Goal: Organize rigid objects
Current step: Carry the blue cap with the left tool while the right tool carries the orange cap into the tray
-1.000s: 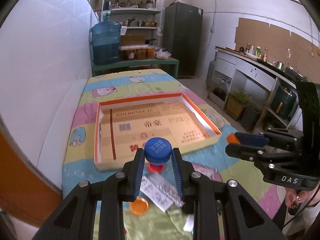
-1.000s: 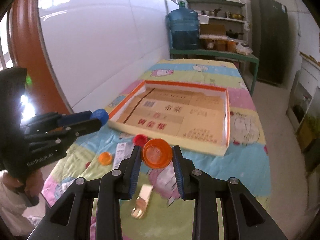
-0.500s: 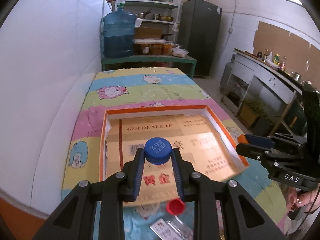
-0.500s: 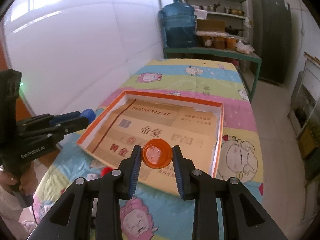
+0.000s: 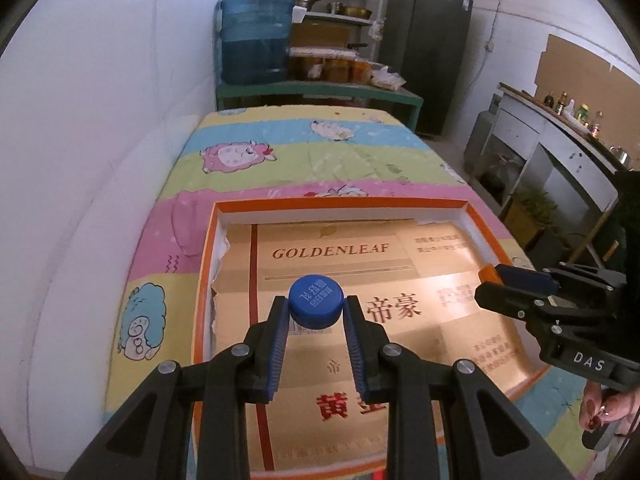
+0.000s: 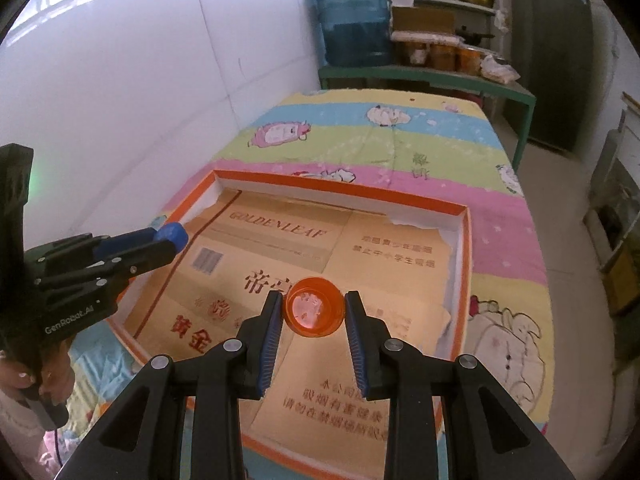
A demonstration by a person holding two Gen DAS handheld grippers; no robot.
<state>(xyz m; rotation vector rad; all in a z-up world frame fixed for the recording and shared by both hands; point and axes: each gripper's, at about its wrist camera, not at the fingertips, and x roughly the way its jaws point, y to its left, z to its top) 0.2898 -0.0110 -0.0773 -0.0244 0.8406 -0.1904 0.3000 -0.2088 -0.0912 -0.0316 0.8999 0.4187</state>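
My left gripper (image 5: 316,308) is shut on a blue bottle cap (image 5: 316,300), held above the left half of a shallow orange-rimmed cardboard box (image 5: 340,203) lined with tan printed card. My right gripper (image 6: 314,308) is shut on a clear orange cap (image 6: 314,311), its hollow side facing me, over the middle of the same box (image 6: 466,264). In the left wrist view the right gripper (image 5: 490,280) shows at the right with the orange cap (image 5: 489,273) at its tip. The right wrist view has the left gripper (image 6: 170,240) at the left, still pinching the blue cap (image 6: 173,234).
The box lies on a table under a striped cartoon cloth (image 5: 300,152), against a white wall (image 5: 100,120). A big blue water jug (image 5: 256,40) and shelves stand beyond the far end. A counter (image 5: 560,136) runs along the right. A person's hand (image 5: 600,416) grips the right tool.
Both grippers have travelled forward and down, from above loose items on the cloth to above the box, each carrying its cap. The red cap and foil packets have dropped out of sight.
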